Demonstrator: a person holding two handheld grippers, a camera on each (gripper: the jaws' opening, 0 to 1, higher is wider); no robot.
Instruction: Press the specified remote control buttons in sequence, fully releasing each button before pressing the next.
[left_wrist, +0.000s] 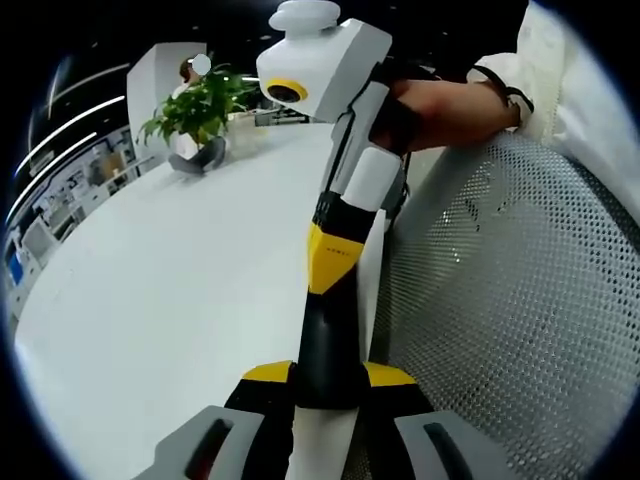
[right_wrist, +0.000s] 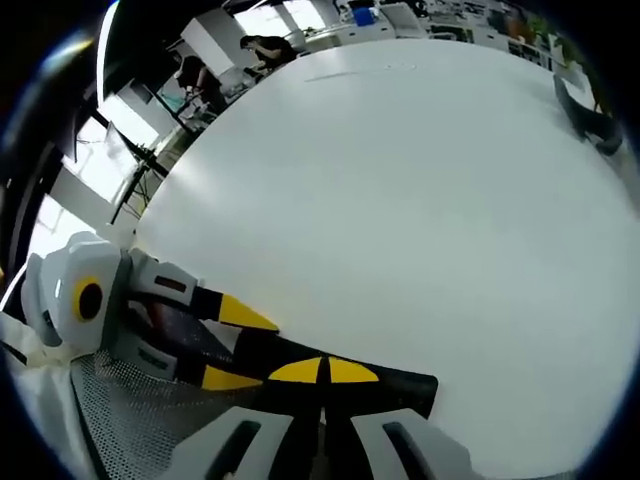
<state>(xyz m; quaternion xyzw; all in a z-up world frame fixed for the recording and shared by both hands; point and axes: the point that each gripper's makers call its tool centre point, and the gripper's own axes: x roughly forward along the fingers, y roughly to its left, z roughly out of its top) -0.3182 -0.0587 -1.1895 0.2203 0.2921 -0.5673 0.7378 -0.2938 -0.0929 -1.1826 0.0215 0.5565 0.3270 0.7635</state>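
The white table (left_wrist: 180, 300) takes up most of the left gripper view, and in the right gripper view (right_wrist: 400, 200) it runs up to the top. A grey mesh chair back (left_wrist: 520, 300) covers the right side of the left gripper view and shows again at the lower left of the right gripper view (right_wrist: 130, 420).

My right claw (left_wrist: 335, 260) comes down from the top centre, my hand (left_wrist: 440, 100) on it at the upper right. Its yellow tips are pressed together and rest against the remote control (left_wrist: 328, 350). In its own view the right claw (right_wrist: 325, 370) sits at the bottom centre, over the remote control (right_wrist: 400, 385).

My left claw (left_wrist: 330, 375) pinches the black remote control at the bottom centre and enters the right gripper view from the lower left (right_wrist: 235, 347). I cannot make out any buttons.

A potted plant (left_wrist: 195, 105) stands on the table at the upper left.
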